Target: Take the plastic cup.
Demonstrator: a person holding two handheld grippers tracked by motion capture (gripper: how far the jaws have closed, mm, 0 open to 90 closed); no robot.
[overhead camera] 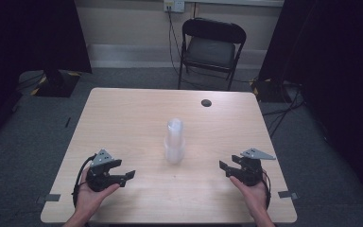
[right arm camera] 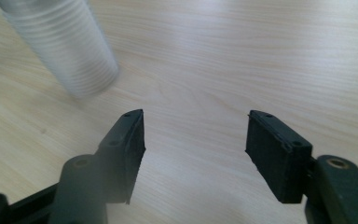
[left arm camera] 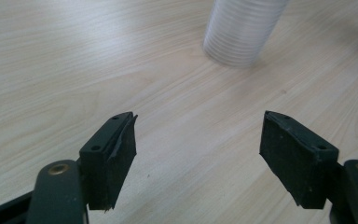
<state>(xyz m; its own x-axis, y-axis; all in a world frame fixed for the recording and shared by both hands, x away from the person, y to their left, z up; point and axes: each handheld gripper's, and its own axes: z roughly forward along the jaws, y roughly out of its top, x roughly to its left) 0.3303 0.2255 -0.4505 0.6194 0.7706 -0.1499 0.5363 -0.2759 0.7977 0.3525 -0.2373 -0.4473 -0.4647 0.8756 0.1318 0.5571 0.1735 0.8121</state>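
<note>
A tall stack of clear plastic cups (overhead camera: pixel 175 142) stands upright at the middle of the pale wooden table (overhead camera: pixel 123 118). My left gripper (overhead camera: pixel 131 174) rests low near the front left, pointing right toward the stack, a hand around its body. In the left gripper view its jaws (left arm camera: pixel 198 140) stand wide apart over bare wood, the cup stack (left arm camera: pixel 242 30) ahead of them. My right gripper (overhead camera: pixel 223 166) sits near the front right and points left at the stack. Its jaws (right arm camera: pixel 196 135) are open with nothing between them, and the cup stack (right arm camera: pixel 65 51) stands off to their upper left.
A round dark cable hole (overhead camera: pixel 206 102) sits in the table's far right part. Behind the table stands a black folding chair (overhead camera: pixel 211 47). Black curtains hang at both sides. Tape marks (overhead camera: pixel 287 194) lie on the floor by the front corners.
</note>
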